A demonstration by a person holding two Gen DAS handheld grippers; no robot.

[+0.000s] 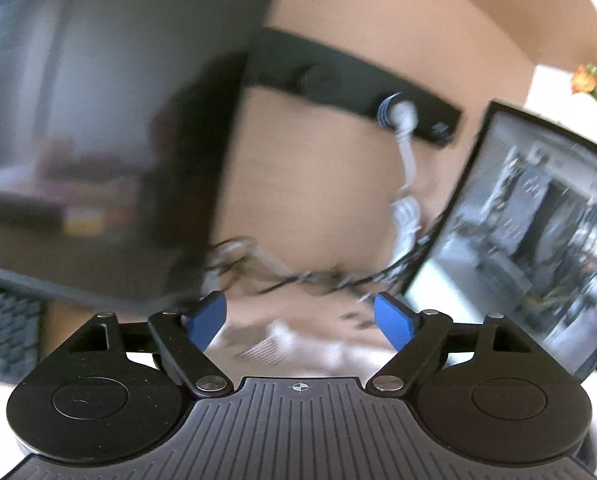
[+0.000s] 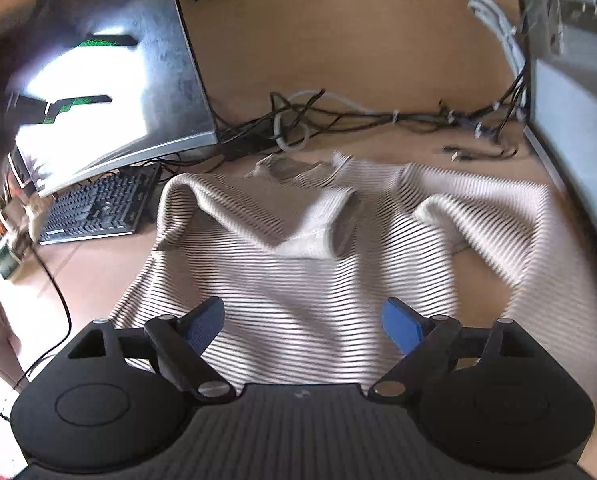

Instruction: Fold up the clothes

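A white sweater with thin dark stripes (image 2: 298, 264) lies spread on the wooden desk, both sleeves folded in over its chest. My right gripper (image 2: 303, 326) hovers over its lower part, open, with nothing between the blue pads. In the left wrist view the picture is blurred; a pale piece of the sweater (image 1: 298, 346) shows low between the fingers. My left gripper (image 1: 300, 316) is open and holds nothing.
A monitor (image 2: 110, 92) and a black keyboard (image 2: 98, 204) stand to the left of the sweater. A tangle of cables (image 2: 378, 120) runs behind it. A second screen (image 1: 538, 240) stands at the right, and a black power strip (image 1: 354, 84) is fixed to the wall.
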